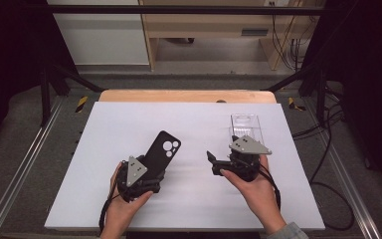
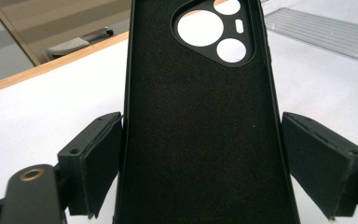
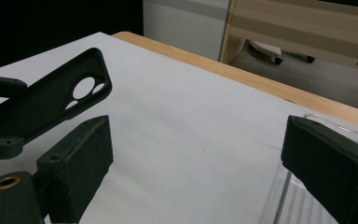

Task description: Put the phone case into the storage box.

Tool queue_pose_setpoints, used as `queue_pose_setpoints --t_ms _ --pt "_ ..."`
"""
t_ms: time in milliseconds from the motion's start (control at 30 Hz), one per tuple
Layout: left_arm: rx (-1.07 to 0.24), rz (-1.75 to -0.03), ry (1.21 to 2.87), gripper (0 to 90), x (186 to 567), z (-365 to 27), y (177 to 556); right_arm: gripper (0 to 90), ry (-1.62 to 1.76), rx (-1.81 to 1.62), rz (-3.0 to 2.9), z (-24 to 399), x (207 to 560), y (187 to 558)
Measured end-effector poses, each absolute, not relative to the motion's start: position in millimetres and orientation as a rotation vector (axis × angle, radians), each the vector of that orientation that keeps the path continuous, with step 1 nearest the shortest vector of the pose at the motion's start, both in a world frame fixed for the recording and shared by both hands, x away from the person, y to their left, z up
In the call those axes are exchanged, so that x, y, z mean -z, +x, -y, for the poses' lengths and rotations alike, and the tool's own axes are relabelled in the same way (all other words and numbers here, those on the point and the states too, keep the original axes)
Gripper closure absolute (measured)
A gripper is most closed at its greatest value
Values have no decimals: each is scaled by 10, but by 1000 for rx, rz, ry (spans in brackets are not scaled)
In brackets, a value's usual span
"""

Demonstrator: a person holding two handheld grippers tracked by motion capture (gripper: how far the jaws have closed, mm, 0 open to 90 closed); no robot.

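Observation:
A black phone case (image 1: 161, 148) with round camera cut-outs points up and away from my left gripper (image 1: 150, 173), raised off the white table. In the left gripper view the black phone case (image 2: 200, 116) runs between the two jaws, which press its long edges, so my left gripper (image 2: 200, 144) is shut on it. A clear phone case (image 1: 246, 127) lies flat at the right. My right gripper (image 1: 225, 150) is just in front of it, open with nothing held. In the right gripper view my right gripper (image 3: 198, 140) stands wide, and the clear phone case (image 3: 286, 205) lies by its right jaw.
The white table top (image 1: 119, 124) has a wooden strip (image 1: 186, 95) along its far edge. Metal rails (image 1: 22, 164) run down both sides. Cables (image 1: 328, 129) hang off the right side. A cabinet (image 1: 204, 22) stands beyond the table.

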State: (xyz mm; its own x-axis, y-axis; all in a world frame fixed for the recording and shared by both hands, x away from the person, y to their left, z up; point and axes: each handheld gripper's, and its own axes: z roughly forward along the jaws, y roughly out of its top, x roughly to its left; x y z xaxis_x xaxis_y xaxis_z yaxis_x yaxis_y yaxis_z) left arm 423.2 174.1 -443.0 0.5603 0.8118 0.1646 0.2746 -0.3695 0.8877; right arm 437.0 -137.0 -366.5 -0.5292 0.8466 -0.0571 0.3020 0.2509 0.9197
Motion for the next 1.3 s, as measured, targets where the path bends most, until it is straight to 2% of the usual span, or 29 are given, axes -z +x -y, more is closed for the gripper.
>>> queue_pose_setpoints --t_ms 1300 --pt "-823 -824 1883 152 4387 -1659 4158 114 1094 -1320 -2138 979 3572 4667"
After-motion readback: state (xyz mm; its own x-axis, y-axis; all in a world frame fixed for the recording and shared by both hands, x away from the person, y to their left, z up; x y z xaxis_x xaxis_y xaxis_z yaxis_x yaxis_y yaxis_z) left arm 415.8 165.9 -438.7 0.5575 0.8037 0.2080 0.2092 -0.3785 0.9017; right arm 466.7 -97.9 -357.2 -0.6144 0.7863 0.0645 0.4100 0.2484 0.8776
